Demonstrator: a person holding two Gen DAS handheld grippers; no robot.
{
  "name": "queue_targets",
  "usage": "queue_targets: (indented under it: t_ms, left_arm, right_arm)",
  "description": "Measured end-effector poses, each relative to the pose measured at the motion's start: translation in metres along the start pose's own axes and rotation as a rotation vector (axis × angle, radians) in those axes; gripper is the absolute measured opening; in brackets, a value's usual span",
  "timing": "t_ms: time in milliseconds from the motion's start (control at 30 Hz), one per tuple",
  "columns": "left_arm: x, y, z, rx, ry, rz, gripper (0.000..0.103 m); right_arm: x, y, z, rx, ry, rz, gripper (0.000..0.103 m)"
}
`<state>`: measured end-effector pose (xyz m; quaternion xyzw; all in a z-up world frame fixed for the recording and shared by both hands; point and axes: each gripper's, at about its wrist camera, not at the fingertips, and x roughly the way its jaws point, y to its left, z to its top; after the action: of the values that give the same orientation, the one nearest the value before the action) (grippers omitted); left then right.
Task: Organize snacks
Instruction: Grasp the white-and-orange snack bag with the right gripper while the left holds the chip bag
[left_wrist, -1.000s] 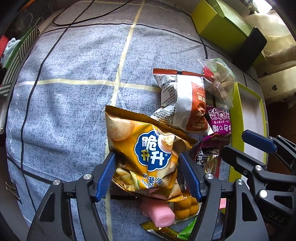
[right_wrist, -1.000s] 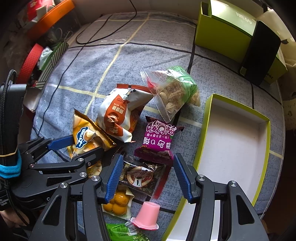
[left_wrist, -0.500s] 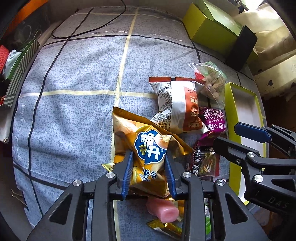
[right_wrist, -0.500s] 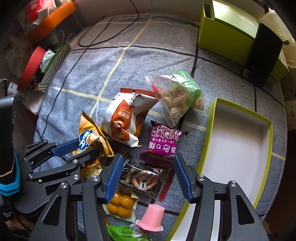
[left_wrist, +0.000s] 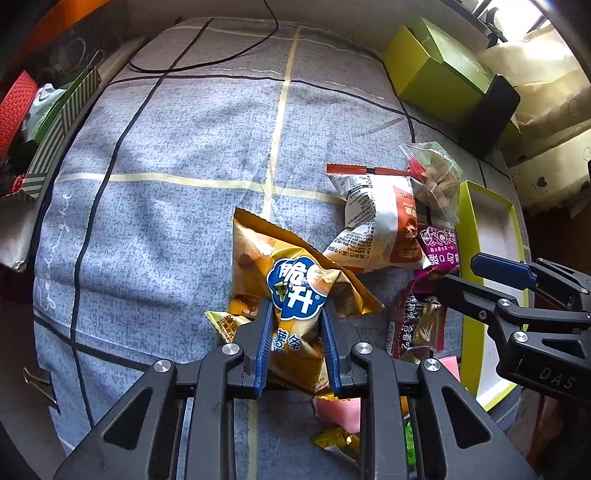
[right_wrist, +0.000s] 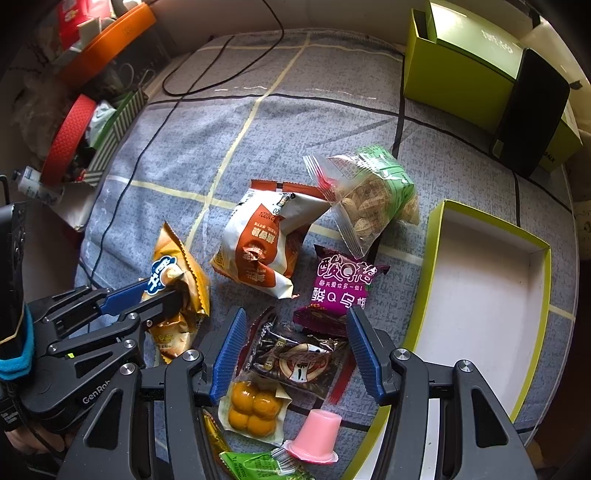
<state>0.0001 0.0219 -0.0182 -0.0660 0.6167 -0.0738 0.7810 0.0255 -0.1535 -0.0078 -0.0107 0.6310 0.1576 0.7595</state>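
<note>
My left gripper (left_wrist: 297, 314) is shut on the golden chip bag (left_wrist: 291, 288), pinching its lower middle and lifting it off the cloth; it also shows in the right wrist view (right_wrist: 177, 280). My right gripper (right_wrist: 295, 339) is open and empty, hovering over a dark snack packet (right_wrist: 295, 362). Around it lie a purple candy bag (right_wrist: 341, 284), an orange-white bag (right_wrist: 258, 243), a clear bag of nuts (right_wrist: 369, 199), a pack of yellow balls (right_wrist: 251, 406) and a pink jelly cup (right_wrist: 317, 435). The open green box (right_wrist: 436, 258) with a white inside stands to the right.
A grey-blue checked cloth (left_wrist: 166, 184) covers the table. A closed green box (right_wrist: 461, 66) and a black device (right_wrist: 528, 110) stand at the back right. A black cable (right_wrist: 221, 81) runs across the back. Clutter (right_wrist: 74, 136) lies past the left edge.
My left gripper has closed on the golden chip bag and pulled back and up with it, crumpling it. My right gripper stays open, raised slightly.
</note>
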Motion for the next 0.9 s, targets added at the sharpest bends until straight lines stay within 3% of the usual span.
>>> queue_targets:
  t_ms: [667, 900]
  left_arm:
    - [-0.013, 0.034, 0.007, -0.077, -0.043, 0.158, 0.024]
    - [-0.01, 0.046, 0.01, -0.104, -0.037, 0.169, 0.024]
  right_arm:
    - [0.019, 0.022, 0.031, 0.006, 0.005, 0.048, 0.056]
    - [0.038, 0.02, 0.042, 0.05, 0.035, 0.047, 0.056]
